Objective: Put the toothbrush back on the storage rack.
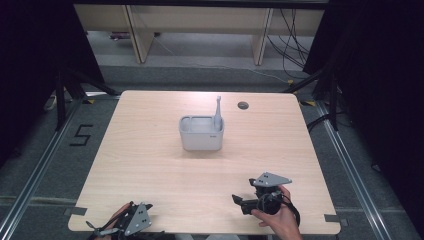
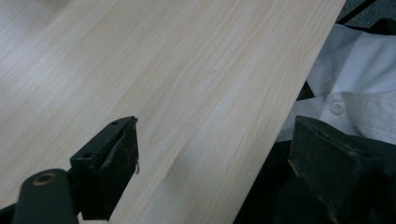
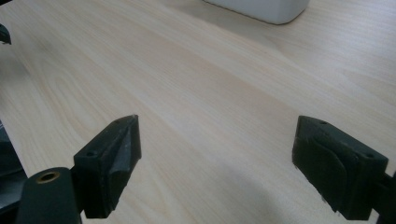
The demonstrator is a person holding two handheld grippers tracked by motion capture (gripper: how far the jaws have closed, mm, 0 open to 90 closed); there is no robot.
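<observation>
A white two-compartment caddy (image 1: pixel 200 133) stands at the middle of the wooden table (image 1: pixel 150 165), and a grey brush-like tool (image 1: pixel 218 113) stands upright in its right compartment. My left gripper (image 1: pixel 116 226) hovers at the table's near left edge; its jaws (image 2: pixel 215 163) stand wide apart with nothing between them, one over the wood and one past the edge. Near the front right, a hand holds my right gripper (image 1: pixel 244 192). It is open (image 3: pixel 217 158) over bare wood, with the caddy's base (image 3: pixel 261 9) farther ahead.
A round cable hole (image 1: pixel 243 105) sits in the tabletop behind the caddy. The person's white shirt (image 2: pixel 359 88) lies just beyond the table edge. Desk legs and cables stand on the floor past the far edge, with dark stands at both sides.
</observation>
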